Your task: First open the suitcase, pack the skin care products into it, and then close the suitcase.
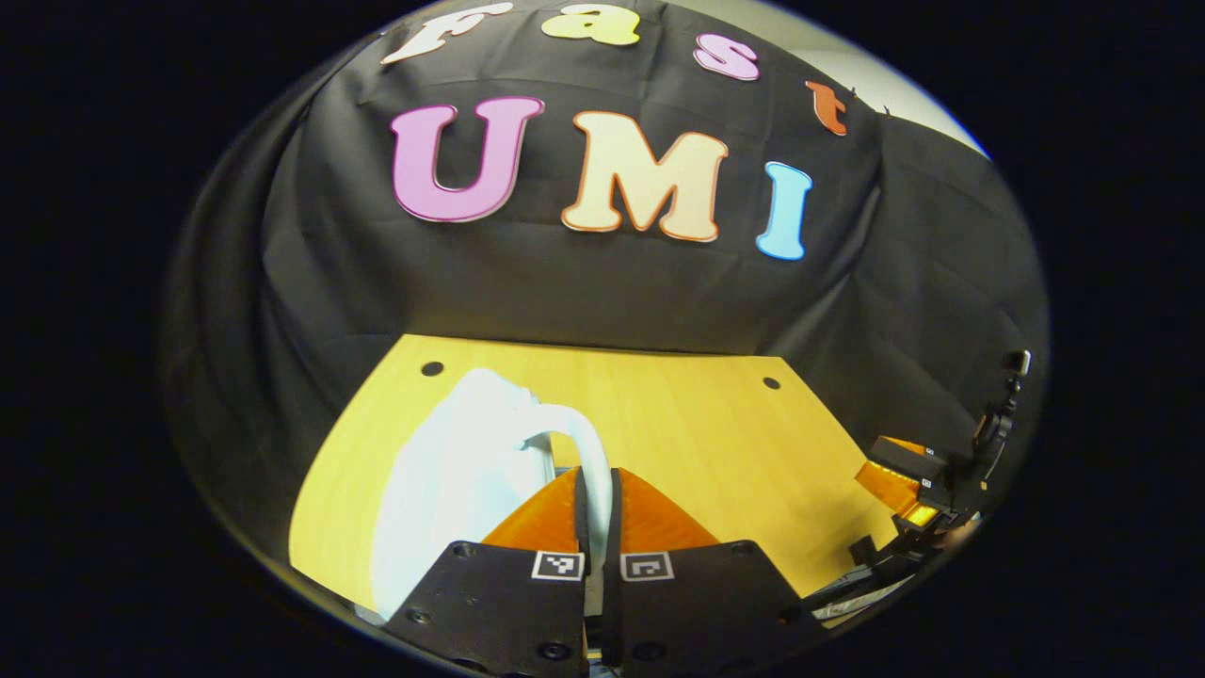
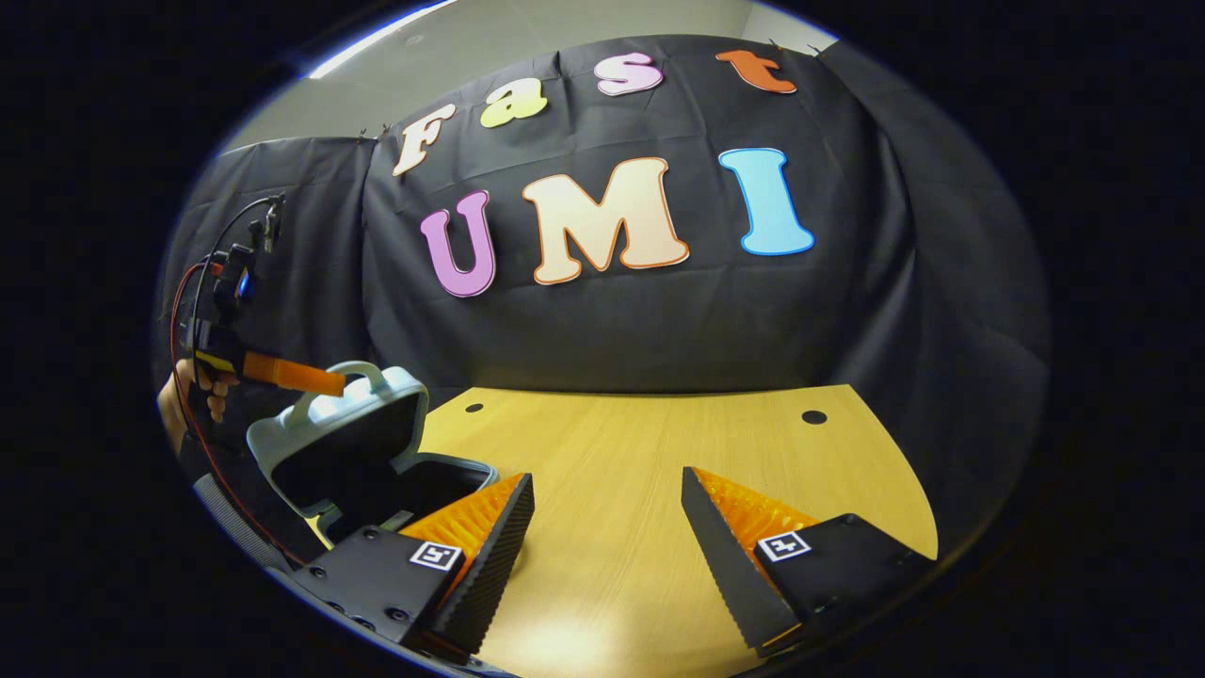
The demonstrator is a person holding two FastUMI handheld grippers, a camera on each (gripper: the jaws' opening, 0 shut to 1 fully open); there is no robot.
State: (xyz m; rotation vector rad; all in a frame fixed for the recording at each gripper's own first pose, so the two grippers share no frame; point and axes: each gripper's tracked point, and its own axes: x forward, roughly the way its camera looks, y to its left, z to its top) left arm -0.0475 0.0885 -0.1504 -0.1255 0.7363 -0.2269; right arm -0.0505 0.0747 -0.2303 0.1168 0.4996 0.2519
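The pale suitcase (image 2: 325,443) lies at the table's left side with its lid (image 2: 377,400) tilted up, showing a dark inside. My left gripper (image 1: 595,476) is shut on the lid's handle (image 1: 588,438), and the lid's white outer shell (image 1: 452,471) lies just left of its fingers. In the right gripper view, the left gripper (image 2: 325,380) holds the handle (image 2: 362,369) from the left, with a hand (image 2: 188,395) behind it. My right gripper (image 2: 607,480) hangs open over bare table, right of the suitcase, holding nothing; it is also at the far right (image 1: 904,480).
The wooden table (image 2: 640,443) has two small dark holes near its back edge (image 2: 814,416). Black cloth walls close the booth behind and at both sides. Cables run along the left gripper's rig (image 2: 216,273).
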